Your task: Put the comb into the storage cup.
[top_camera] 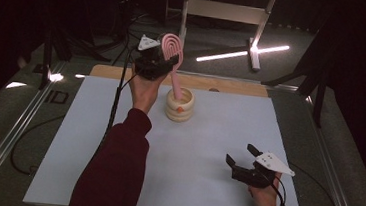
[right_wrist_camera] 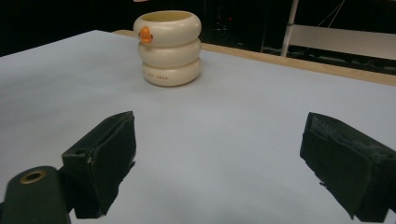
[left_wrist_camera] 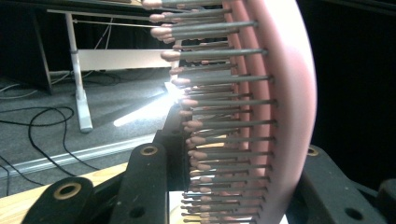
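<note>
At the near right of the white table mat (top_camera: 189,184), the right gripper (top_camera: 244,156) is resting low in the person's hand, its black jaws spread wide with nothing between them, pointing across the bare mat toward the cream, ring-stacked plastic holder with an orange duck bill (right_wrist_camera: 169,46). Farther off, left of centre, the left gripper (top_camera: 167,61) is pinching the head of a pink, oval, plastic hairbrush with grey pins (top_camera: 172,52), its jaws pressed against the brush's two faces, as the left gripper view shows up close (left_wrist_camera: 261,116). The brush is standing nearly upright, tilted slightly, its handle end reaching down into the holder's open mouth (top_camera: 180,105) at the far middle of the mat, just short of the wooden table edge (top_camera: 233,85).

By the look of it, the job is nearly done: the handle is already inside the cup, and what seems left is lowering it fully, opening the jaws and drawing the hand clear without tipping the holder.
</note>
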`<state>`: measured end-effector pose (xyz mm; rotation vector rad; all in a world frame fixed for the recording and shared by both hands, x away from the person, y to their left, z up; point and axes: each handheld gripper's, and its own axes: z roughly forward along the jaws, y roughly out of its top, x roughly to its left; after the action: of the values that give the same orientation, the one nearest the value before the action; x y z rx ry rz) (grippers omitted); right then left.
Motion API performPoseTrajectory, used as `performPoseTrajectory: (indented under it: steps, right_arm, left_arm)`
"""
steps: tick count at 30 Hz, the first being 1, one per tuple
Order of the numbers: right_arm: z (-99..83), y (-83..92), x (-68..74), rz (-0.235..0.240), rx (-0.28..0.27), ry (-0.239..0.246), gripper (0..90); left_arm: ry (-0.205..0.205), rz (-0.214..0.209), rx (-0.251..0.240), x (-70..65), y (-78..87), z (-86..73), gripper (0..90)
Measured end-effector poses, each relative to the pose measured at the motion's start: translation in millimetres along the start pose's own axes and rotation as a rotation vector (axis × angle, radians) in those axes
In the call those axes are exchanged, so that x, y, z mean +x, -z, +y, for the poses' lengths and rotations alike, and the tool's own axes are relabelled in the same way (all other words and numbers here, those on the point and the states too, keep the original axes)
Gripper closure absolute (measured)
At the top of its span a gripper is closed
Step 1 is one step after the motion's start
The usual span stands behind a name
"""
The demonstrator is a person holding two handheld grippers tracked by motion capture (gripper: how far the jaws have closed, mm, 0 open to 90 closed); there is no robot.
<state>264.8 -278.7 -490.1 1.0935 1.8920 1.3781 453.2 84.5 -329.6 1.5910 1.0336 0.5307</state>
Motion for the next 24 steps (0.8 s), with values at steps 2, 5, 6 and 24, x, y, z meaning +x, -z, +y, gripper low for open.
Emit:
performPoseTrajectory:
  steps: [2,5,6,24]
  right_arm:
    - [-0.4,-0.1,-0.4,-0.004,-0.001,-0.002,10.6]
    - [-0.4,0.0,-0.4,-0.005,0.001,-0.002,10.6]
    - [-0.5,0.0,-0.4,-0.004,0.0,-0.001,10.6]
    - [-0.6,-1.2,2.0,0.004,-0.001,-0.002,10.6]
  left_arm:
    - [0.002,0.005,-0.003,0.4,-1.5,-0.6,64.1]
    - [0.0,0.012,-0.002,0.4,-3.7,-1.9,64.1]
    - [0.002,0.014,-0.003,0.1,-4.5,-2.4,64.1]
    - [0.011,0.04,-0.019,-0.7,-14.9,-7.4,64.1]
